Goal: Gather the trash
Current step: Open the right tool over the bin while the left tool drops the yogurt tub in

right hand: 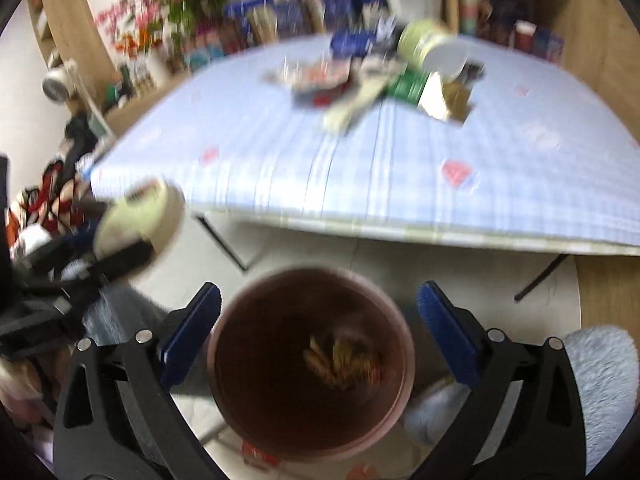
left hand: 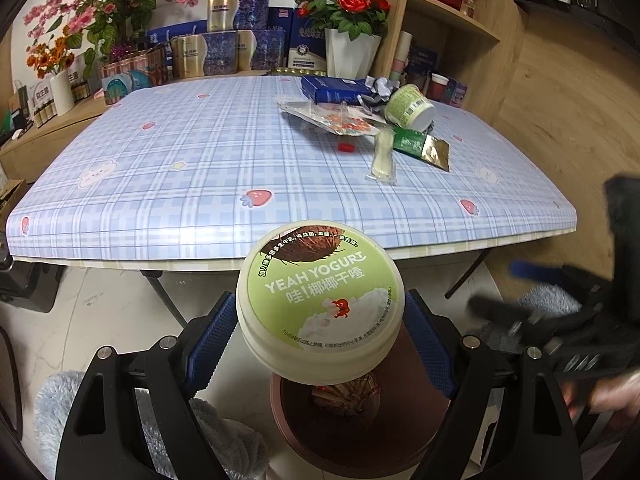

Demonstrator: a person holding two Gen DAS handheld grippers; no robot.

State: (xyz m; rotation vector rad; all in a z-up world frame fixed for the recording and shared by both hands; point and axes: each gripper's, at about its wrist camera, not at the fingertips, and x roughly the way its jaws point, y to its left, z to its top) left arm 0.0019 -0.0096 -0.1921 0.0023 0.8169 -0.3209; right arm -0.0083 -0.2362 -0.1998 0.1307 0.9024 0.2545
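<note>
My left gripper (left hand: 320, 336) is shut on a green-lidded yogurt tub (left hand: 320, 300), its blue pads pressing both sides. The tub hangs above a pink bin (left hand: 420, 432) that stands on the floor in front of the table. A crumpled wrapper (left hand: 346, 396) lies in the bin. My right gripper (right hand: 318, 332) is open and empty over the same bin (right hand: 260, 400); in the left wrist view it is a blur at the right (left hand: 560, 320). On the table lie a tipped yogurt cup (left hand: 408, 106), a green-gold sachet (left hand: 420, 148), a wrapped spoon (left hand: 383, 156) and a red cap (left hand: 346, 147).
The checked blue tablecloth (left hand: 160, 160) also carries a blue box (left hand: 336, 90), flat plastic packaging (left hand: 328, 118) and crumpled foil (left hand: 376, 90). Flower pots and boxes line the far side. A wooden shelf (left hand: 452, 20) stands at the right. Fluffy blue fabric (right hand: 600, 380) lies beside the bin.
</note>
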